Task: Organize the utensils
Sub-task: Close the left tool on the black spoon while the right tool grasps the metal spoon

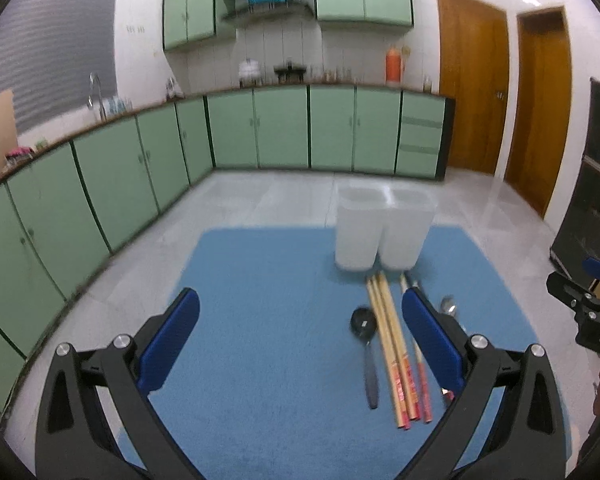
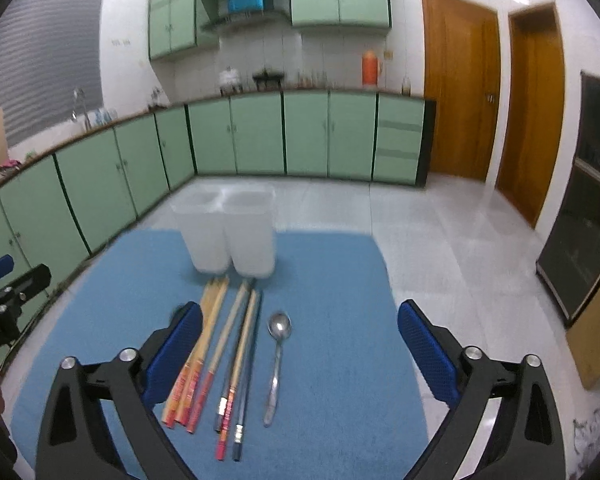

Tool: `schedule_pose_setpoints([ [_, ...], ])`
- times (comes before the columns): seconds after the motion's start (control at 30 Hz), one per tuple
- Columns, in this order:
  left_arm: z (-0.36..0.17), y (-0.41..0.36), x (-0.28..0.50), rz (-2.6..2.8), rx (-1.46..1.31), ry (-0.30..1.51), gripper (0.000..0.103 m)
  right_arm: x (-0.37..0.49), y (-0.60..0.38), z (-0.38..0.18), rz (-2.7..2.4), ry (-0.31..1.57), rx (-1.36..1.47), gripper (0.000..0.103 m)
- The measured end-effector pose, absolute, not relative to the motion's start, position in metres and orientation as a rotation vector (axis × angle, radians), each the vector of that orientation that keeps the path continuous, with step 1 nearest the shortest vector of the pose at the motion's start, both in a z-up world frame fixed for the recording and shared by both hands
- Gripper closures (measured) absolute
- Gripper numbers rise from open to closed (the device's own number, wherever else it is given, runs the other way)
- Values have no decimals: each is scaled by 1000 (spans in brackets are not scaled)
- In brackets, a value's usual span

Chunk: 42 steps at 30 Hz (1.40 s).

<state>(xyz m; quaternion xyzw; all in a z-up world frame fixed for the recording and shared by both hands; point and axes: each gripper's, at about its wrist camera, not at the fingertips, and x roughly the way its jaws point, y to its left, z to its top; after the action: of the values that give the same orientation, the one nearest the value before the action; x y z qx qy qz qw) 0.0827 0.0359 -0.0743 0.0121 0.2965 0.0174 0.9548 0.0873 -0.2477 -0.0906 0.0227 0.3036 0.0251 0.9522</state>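
A white two-compartment holder (image 1: 382, 232) (image 2: 230, 234) stands at the far side of a blue mat (image 1: 268, 340) (image 2: 340, 344). In front of it lie several wooden chopsticks (image 1: 392, 356) (image 2: 214, 352), a black spoon (image 1: 366, 348) on their left and a metal spoon (image 2: 278, 360) (image 1: 448, 306) on their right. My left gripper (image 1: 300, 328) is open and empty above the mat, left of the utensils. My right gripper (image 2: 300, 340) is open and empty, with the chopsticks and metal spoon between its fingers below.
The mat lies on a light tiled floor (image 2: 440, 220). Green cabinets (image 1: 140, 160) run along the left and back. Wooden doors (image 2: 460, 88) are at the right. A dark cabinet (image 2: 580, 248) stands far right.
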Motion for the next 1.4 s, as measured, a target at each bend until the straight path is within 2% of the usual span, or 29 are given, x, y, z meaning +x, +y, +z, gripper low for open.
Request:
schedule_pose_setpoints([
  [0.33,-155,34,173,-24,-45,848,5,175,-248,-162,201,883,107,35],
  [0.63,-187,10,206,-62,-37,929,8,197,-239,-180,246,933,79,41],
  [0.7,-192,8,211,-64,-35,940,13,199,-240,-181,250,939,74,43],
  [0.77,-199,7,217,-70,-39,966,25,200,-241,-183,253,948,74,46],
  [1.0,-210,4,218,-92,-43,989,27,208,-242,-191,268,966,73,51],
  [1.17,-210,7,220,-88,-25,980,45,214,-239,-195,281,981,80,56],
  [1.3,-209,13,218,-108,-50,979,53,216,-237,-197,289,988,78,58],
  [1.4,-206,21,216,-113,-71,985,52,216,-237,-198,286,989,79,58],
])
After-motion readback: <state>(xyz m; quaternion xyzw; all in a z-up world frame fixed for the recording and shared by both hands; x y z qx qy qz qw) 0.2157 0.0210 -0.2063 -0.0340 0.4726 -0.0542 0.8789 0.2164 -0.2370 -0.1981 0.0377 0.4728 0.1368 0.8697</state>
